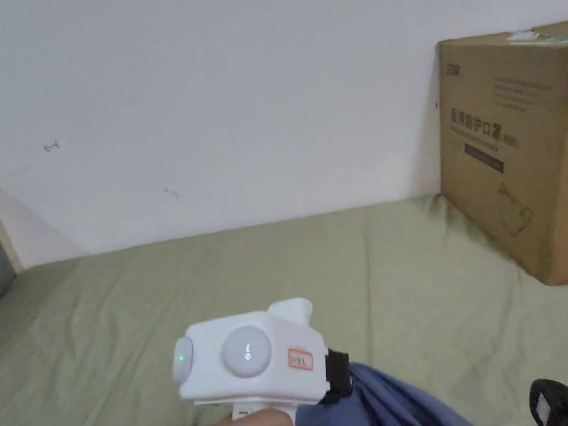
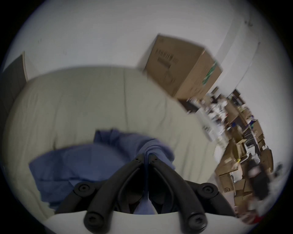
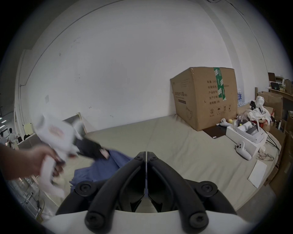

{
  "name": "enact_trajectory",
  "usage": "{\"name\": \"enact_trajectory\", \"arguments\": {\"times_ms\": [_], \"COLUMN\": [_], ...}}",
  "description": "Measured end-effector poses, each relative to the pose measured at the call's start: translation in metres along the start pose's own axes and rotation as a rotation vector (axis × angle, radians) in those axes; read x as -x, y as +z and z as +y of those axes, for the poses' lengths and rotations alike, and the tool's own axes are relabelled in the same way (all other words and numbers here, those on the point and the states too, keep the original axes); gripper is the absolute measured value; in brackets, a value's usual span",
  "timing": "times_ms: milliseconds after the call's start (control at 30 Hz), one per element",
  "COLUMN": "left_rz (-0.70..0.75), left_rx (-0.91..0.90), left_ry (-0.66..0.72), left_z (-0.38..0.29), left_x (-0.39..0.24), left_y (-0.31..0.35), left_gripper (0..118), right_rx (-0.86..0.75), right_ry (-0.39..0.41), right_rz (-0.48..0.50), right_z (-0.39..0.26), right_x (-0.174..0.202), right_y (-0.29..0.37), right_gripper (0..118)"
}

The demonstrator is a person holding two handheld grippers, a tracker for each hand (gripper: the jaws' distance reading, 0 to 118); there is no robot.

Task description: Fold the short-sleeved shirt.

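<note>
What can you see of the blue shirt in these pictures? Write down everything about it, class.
The blue shirt is soft, wrinkled cloth, bunched rather than laid flat or folded. It lies on the pale green bed sheet, with one gathered part lifted and pinched between the closed jaws of the left gripper. In the head view it sits at the near edge, under that gripper. Sleeves and collar cannot be made out.

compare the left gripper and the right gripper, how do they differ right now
The left gripper is shut on the bunched blue short-sleeved shirt, cloth bulging past its tips; the right gripper is shut with just a thin blue sliver, seemingly a shirt edge, in its seam. The left gripper's view is motion-blurred; the right gripper's is sharp. Both have black jaws and point over the pale green sheet.
</note>
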State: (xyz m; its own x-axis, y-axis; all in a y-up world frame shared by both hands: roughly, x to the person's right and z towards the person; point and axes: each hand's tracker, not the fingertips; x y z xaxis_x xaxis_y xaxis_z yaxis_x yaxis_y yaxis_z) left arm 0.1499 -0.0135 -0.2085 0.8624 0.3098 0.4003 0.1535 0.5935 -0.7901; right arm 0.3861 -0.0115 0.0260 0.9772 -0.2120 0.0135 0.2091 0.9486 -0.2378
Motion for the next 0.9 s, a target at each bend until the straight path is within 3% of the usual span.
{"name": "enact_trajectory", "arguments": {"times_ms": [67,100,133,167,200,267,400,567,633,667,700,733,800,900], "left_rz": [0.062,0.089,0.113,0.124,0.122,0.122,0.159,0.208,0.235,0.258,0.301,0.358,0.454,0.442], "left_rx": [0.077,0.113,0.116,0.115,0.116,0.126,-0.039,-0.398,-0.63,-0.717,-0.803,-0.842,-0.87,-0.883], "left_ry": [0.039,0.039,0.053,0.062,0.058,0.051,-0.059,-0.079,-0.098,-0.1,-0.095,-0.087,-0.063,-0.017], "left_z": [-0.027,-0.038,-0.047,-0.054,-0.06,-0.061,-0.04,-0.069,-0.107,-0.124,-0.141,-0.156,-0.179,-0.2], "left_x": [0.016,0.025,0.035,0.043,0.05,0.064,0.06,0.05,0.046,0.043,0.038,0.035,0.03,0.035], "left_y": [-0.043,-0.058,-0.065,-0.067,-0.064,-0.052,0.024,0.149,0.194,0.209,0.22,0.225,0.234,0.238], "left_gripper": [8,23,58,101,118,118,118,118,104,82,32,1,1,1], "right_rx": [0.028,0.042,0.054,0.063,0.076,0.094,0.107,0.023,-0.039,-0.065,-0.084,-0.091,-0.107,-0.132], "right_ry": [0.01,0.013,0.012,0.01,0.008,0.009,0.018,0.037,0.056,0.066,0.078,0.084,0.087,0.07], "right_rz": [-0.024,-0.032,-0.035,-0.036,-0.036,-0.036,-0.025,0.019,0.031,0.033,0.032,0.029,0.017,0.014], "right_z": [-0.007,-0.009,-0.011,-0.013,-0.015,-0.017,-0.014,0.001,0.004,0.004,0.003,0.002,0.001,-0.001], "right_x": [-0.005,-0.007,-0.008,-0.009,-0.01,-0.007,0.005,0.026,0.034,0.038,0.042,0.045,0.053,0.06], "right_y": [-0.003,-0.005,-0.006,-0.008,-0.009,-0.013,-0.016,-0.003,0.004,0.006,0.009,0.01,0.01,0.011], "right_gripper": [4,4,4,4,4,4,4,4,4,4,4,4,4,4]}}
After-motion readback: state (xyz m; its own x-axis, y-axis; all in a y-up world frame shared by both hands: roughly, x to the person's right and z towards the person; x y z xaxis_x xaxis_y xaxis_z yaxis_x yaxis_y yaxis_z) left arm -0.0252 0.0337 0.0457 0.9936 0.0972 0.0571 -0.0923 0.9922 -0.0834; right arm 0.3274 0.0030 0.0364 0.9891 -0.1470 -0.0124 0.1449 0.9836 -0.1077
